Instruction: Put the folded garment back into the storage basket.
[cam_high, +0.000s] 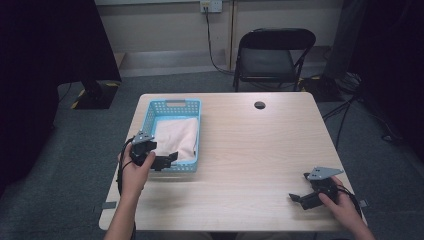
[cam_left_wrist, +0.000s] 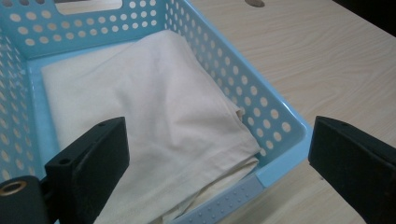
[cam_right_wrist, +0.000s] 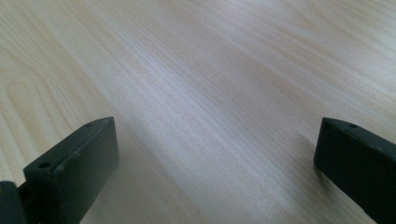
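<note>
A light blue perforated basket (cam_high: 156, 107) stands on the left half of the wooden table, with a folded cream cloth (cam_high: 176, 138) lying inside it. My left gripper (cam_high: 170, 159) hovers at the basket's near edge, open, one jaw above the cloth and the other outside the wall. In the left gripper view the cloth (cam_left_wrist: 149, 116) lies between the wide-apart jaws, with the basket rim (cam_left_wrist: 280, 168) crossing under them. My right gripper (cam_high: 296, 198) rests low at the table's near right corner, open, with bare wood (cam_right_wrist: 210, 107) between its jaws.
The table (cam_high: 260, 150) has a round cable hole (cam_high: 259, 105) near its far edge. A black folding chair (cam_high: 272, 55) stands behind the table. Dark curtains hang at both sides, and cables trail on the floor at the right.
</note>
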